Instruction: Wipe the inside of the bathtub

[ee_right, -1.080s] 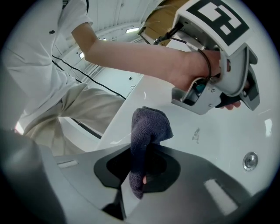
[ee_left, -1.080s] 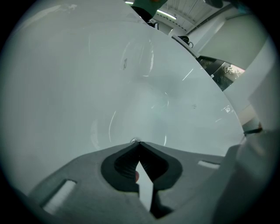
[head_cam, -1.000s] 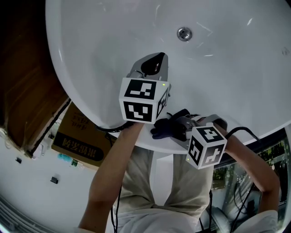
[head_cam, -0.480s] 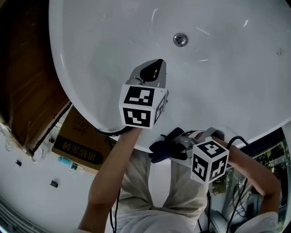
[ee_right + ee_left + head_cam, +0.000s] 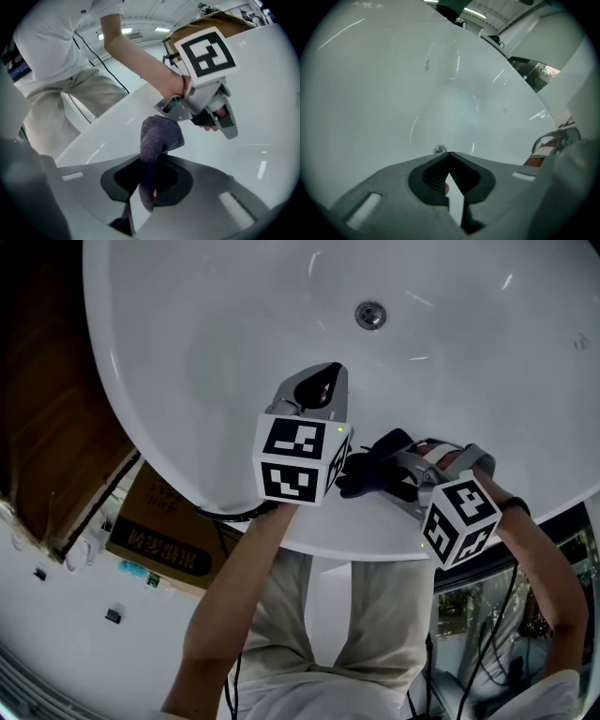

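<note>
Since a second ago the left tool (image 5: pixel 317 382) has barely shifted: it hangs over the inner wall of the tub (image 5: pixel 187 324), marker cube toward the person. The right tool (image 5: pixel 394 470) has moved far more. It was low at the near rim, by the person's lap, and has come up and over that rim, so that its cloth (image 5: pixel 373 465) now sits just beside the left tool's cube, above the white inner slope. The drain (image 5: pixel 370 314) has kept its place near the top of the head view

The tub's rounded end lies at the left of the head view and its length runs off past the right edge; the near rim curves along the bottom in front of the person. The left tool points up the view toward the drain, the right one leftward toward its partner. Whether either touches the enamel cannot be told

The tub is glossy white, with streaks of reflected light. In its own view the left tool (image 5: pixel 449 155) has its tips together with nothing between them, and the drain (image 5: pixel 438 149) shows just past them. The right tool (image 5: pixel 149 171) is clamped on the cloth (image 5: pixel 159 136) (dark, coarse-knit, bunched), which stands up from the jaws and folds over at the top

Outside the tub at lower left lies a box (image 5: pixel 159 531)
</note>
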Motion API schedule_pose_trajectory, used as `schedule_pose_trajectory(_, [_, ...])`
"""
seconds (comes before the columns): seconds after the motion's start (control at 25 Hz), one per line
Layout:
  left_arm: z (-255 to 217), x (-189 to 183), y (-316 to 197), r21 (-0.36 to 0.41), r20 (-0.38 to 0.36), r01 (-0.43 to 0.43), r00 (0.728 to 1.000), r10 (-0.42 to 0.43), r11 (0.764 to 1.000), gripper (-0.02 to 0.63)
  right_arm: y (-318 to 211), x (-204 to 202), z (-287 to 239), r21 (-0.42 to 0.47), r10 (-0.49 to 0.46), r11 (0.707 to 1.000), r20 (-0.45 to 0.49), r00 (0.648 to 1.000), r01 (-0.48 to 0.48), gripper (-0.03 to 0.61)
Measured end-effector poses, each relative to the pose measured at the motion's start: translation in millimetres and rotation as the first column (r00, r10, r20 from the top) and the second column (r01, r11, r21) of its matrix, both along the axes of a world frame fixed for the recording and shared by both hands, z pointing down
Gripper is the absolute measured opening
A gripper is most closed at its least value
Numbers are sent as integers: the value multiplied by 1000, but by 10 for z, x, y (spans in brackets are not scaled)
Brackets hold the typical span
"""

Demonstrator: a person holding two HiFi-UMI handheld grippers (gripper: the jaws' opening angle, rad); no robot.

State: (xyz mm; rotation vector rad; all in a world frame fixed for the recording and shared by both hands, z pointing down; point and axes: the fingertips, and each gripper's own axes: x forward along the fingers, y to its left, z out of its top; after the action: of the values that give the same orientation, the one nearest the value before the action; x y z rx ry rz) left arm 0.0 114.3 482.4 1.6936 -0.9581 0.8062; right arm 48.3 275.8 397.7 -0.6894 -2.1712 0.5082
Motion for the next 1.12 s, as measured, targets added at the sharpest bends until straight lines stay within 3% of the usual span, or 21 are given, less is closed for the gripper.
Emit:
schedule_pose_trajectory(0.2, [-4, -2, 36, -3, -1, 5, 1000, -5, 1000, -2, -315, 110, 532, 171, 91, 983, -102, 991, -73, 51])
schedule_pose_trajectory(0.36, [31, 2, 46, -11, -1, 14, 1000, -14, 1000, -2, -669, 172, 914, 367, 166, 925, -153, 974, -100, 51])
schedule_pose_trajectory(0.48, [42, 24, 43, -10, -3, 15, 1000, -15, 1000, -2, -890, 217, 1117, 436, 220, 892, -191, 957, -118, 51])
schedule_pose_trajectory(0.64, [39, 29, 49, -10, -5, 16, 1000, -16, 1000, -2, -1086, 265, 1372, 462, 265, 877, -240, 934, -130, 51])
schedule_pose_trajectory(0.96, [55, 45, 53, -11, -16, 24, 1000, -25, 1000, -2, -1166, 337, 1906, 412, 287, 901, -322, 902, -140, 51])
schedule_pose_trajectory(1.12, [96, 24, 103, -17, -15, 26, 1000, -27, 1000, -2, -1086, 383, 2195, 420, 293, 897, -333, 896, -137, 51])
